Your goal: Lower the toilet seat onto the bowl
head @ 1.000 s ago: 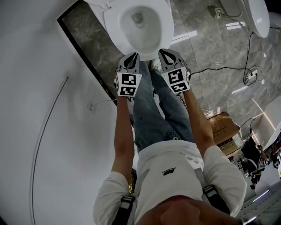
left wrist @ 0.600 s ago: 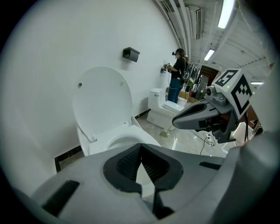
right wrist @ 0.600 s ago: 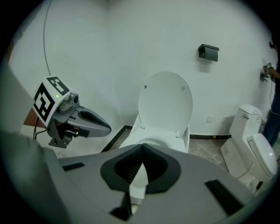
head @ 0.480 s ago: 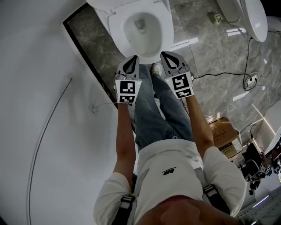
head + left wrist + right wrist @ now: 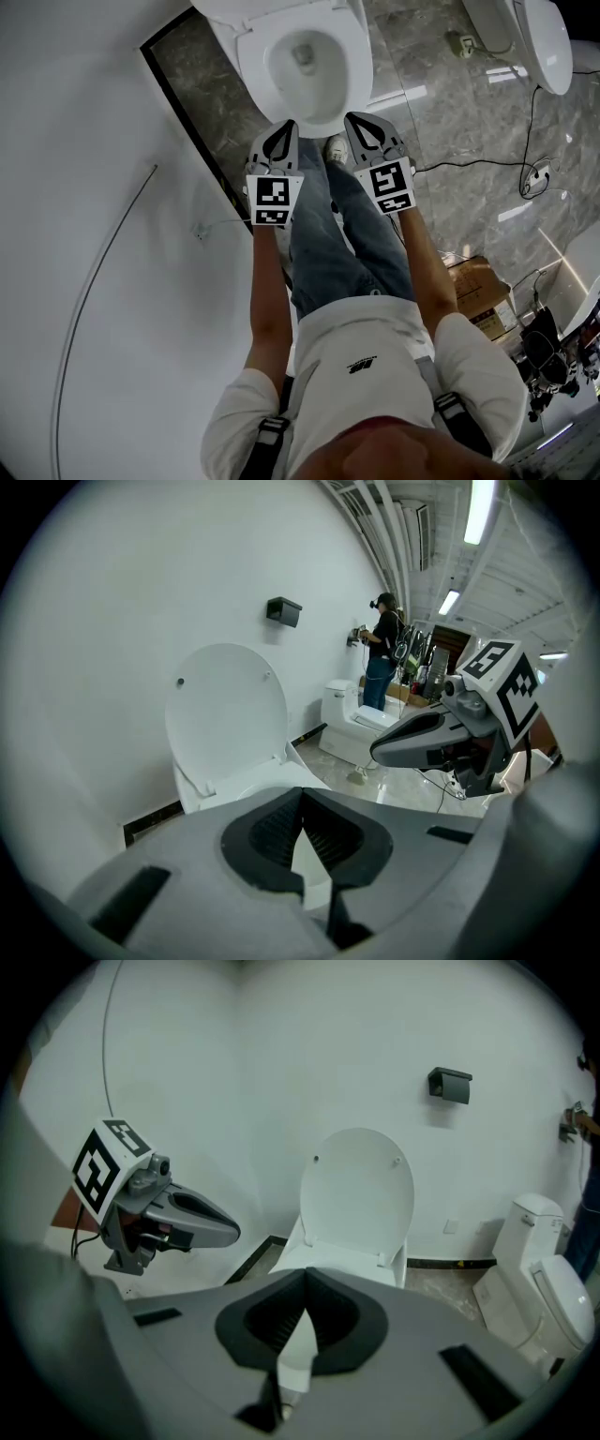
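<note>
While both pairs of jaws are clenched on nothing, the left gripper (image 5: 284,128) and the right gripper (image 5: 356,122) hang side by side, just before the front rim of the bowl (image 5: 322,116). At 12 o'clock from them, the toilet seat (image 5: 358,1185) stands raised upright against the wall (image 5: 281,1054).
</note>
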